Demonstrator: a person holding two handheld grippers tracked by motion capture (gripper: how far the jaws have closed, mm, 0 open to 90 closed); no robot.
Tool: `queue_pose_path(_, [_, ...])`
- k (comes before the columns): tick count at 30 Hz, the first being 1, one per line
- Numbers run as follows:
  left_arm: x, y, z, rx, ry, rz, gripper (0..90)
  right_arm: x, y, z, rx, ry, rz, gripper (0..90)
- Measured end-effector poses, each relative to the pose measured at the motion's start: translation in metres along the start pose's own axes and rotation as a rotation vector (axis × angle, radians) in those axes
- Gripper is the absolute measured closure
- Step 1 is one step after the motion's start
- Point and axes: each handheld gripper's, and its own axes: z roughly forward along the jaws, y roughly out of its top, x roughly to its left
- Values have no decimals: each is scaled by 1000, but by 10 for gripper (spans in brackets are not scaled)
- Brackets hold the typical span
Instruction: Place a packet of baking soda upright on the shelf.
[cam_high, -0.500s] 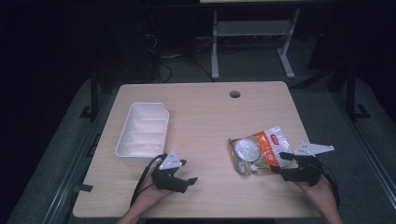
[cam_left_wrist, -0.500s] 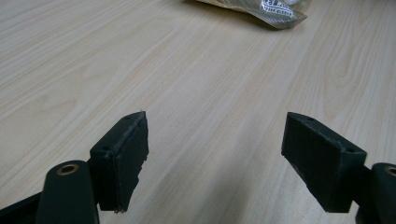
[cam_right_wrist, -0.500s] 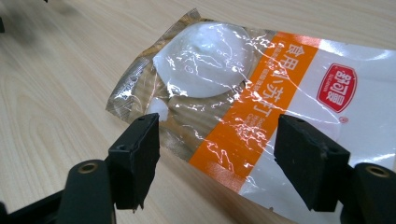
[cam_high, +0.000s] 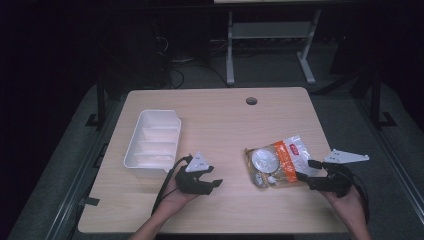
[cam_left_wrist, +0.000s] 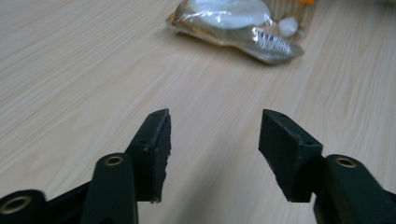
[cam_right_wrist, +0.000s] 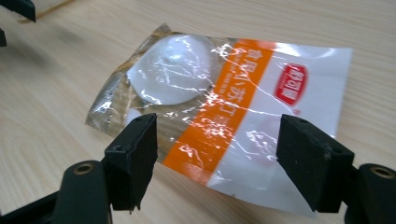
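A clear plastic bag (cam_high: 276, 165) with an orange stripe, a red logo and white contents lies flat on the table's right side. My right gripper (cam_high: 306, 170) sits at the bag's right edge. In the right gripper view the bag (cam_right_wrist: 219, 112) lies on the table just ahead of the gripper (cam_right_wrist: 217, 135), whose jaws stand wide apart and do not press on it. My left gripper (cam_high: 212, 176) rests near the front edge, left of the bag and pointing toward it. It is open (cam_left_wrist: 215, 126) with only bare table between the jaws, and the bag (cam_left_wrist: 233, 23) lies farther off.
A white tray (cam_high: 152, 140) with dividers stands at the table's left, just behind the left hand. The wooden table (cam_high: 220, 115) has a round cable hole (cam_high: 251, 100) near its far edge. Beyond the table stands a metal frame on dark floor.
The left gripper has shifted slightly forward and to the right, toward the bag. The right gripper and the bag stay about where they were.
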Motion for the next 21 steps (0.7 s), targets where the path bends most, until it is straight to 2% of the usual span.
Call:
queue_pose_path(3, [-2, 13, 17, 24, -22, 11, 515, -4, -1, -2, 2, -16, 23, 283])
queue_pose_path(4, [-2, 13, 17, 24, -22, 11, 540, -6, -1, -2, 1, -18, 27, 282])
queue_pose_path(5, [-4, 22, 28, 29, -38, 12, 570, -7, -1, -3, 1, -23, 35, 281])
queue_pose_path(8, [-6, 31, 39, 39, -41, 22, 633, -12, -1, -5, -4, -41, 52, 280])
queue_pose_path(9, [-5, 41, 48, 42, -51, 14, 652, -14, -1, -5, -6, -45, 58, 279])
queue_pose_path(11, [-5, 45, 53, 44, -51, 8, 687, -16, -1, -6, -8, -49, 70, 276])
queue_pose_path(12, [-5, 55, 62, 53, -57, 10, 706, -20, -1, -7, -14, -47, 88, 276])
queue_pose_path(14, [-6, 63, 71, 72, -56, 25, 740, -23, -2, -7, -19, -49, 100, 275])
queue_pose_path(21, [-12, 85, 99, 124, -62, 59, 782, -32, -2, -5, -18, -47, 151, 277])
